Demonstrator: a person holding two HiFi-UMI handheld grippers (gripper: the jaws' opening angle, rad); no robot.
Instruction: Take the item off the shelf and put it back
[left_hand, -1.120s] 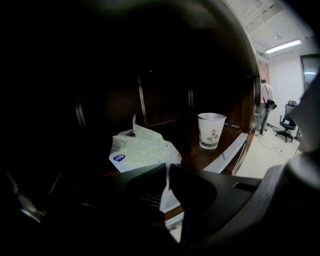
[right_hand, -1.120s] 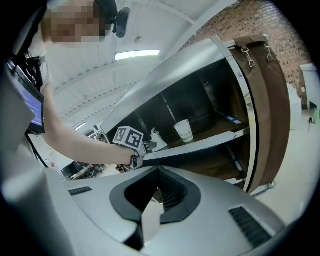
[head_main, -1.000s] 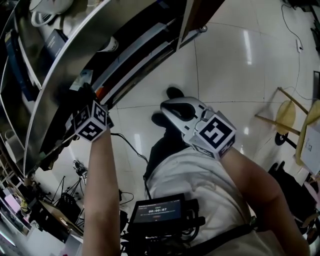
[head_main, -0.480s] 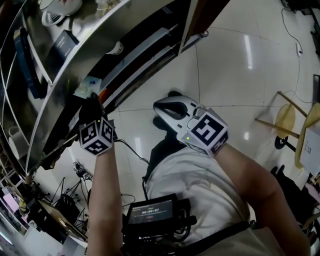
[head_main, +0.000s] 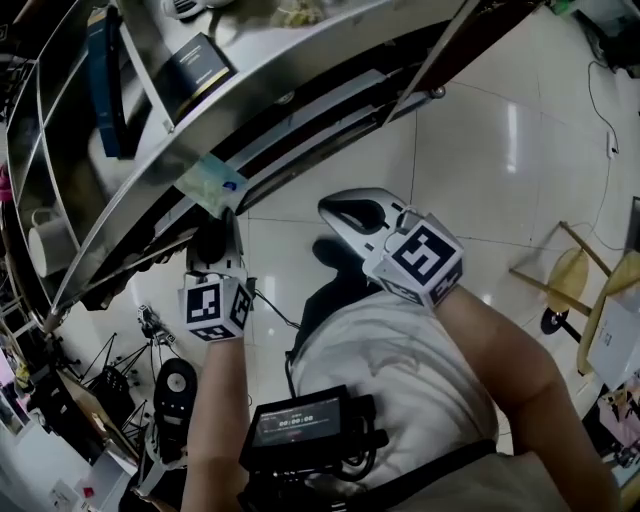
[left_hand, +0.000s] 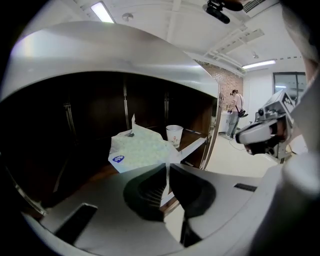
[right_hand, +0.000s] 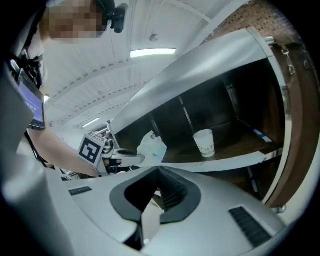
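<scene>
A pale green packet (head_main: 212, 185) with a blue logo hangs just in front of the metal shelf's edge (head_main: 300, 70). My left gripper (head_main: 218, 218) is shut on its lower corner. In the left gripper view the packet (left_hand: 140, 150) spreads out beyond the closed jaws of the left gripper (left_hand: 166, 167), in front of the dark lower shelf. My right gripper (head_main: 335, 212) hangs over the floor to the right, apart from the shelf, shut with nothing in it. The right gripper view shows the left gripper (right_hand: 131, 157) holding the packet (right_hand: 152, 146), beyond the right gripper (right_hand: 157, 175).
A white paper cup (left_hand: 174, 135) stands on the lower shelf board, to the right of the packet; the right gripper view shows the cup (right_hand: 204, 142) too. Books (head_main: 195, 65) stand on the upper shelf. A person (left_hand: 234, 114) stands far off. Cables and tripods (head_main: 150, 330) lie on the floor.
My left gripper has drawn down and to the right, away from the shelf, with the packet still in its jaws. The right gripper has barely moved.
</scene>
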